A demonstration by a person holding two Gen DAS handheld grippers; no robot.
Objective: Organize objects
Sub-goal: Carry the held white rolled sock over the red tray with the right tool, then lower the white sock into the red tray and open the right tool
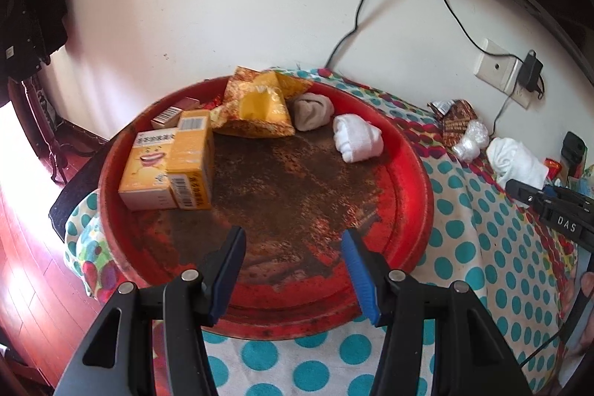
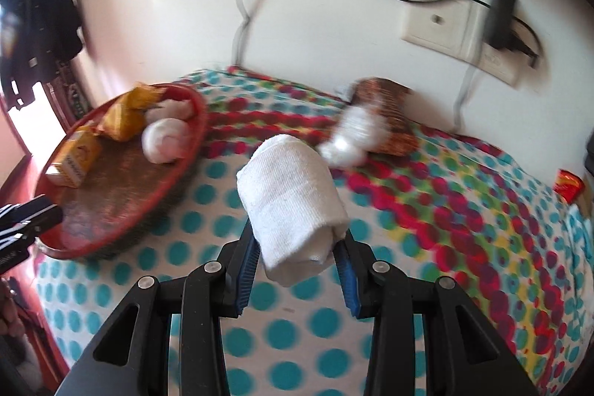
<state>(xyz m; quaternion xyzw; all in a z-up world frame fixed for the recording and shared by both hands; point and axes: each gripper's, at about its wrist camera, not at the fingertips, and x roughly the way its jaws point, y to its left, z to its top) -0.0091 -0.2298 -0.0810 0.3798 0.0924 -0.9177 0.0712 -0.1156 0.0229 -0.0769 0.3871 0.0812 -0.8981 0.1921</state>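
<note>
A round red tray sits on the dotted cloth. It holds yellow boxes, a yellow snack bag, a beige sock roll and a white sock roll. My left gripper is open and empty over the tray's near part. My right gripper is shut on a white rolled sock and holds it above the cloth, right of the tray. The same sock and right gripper show at the right edge of the left wrist view.
A brown patterned packet and a clear plastic wad lie near the wall. A red wrapper lies at the far right. A wall socket with a plugged adapter and cables is behind. Wooden floor lies left of the table.
</note>
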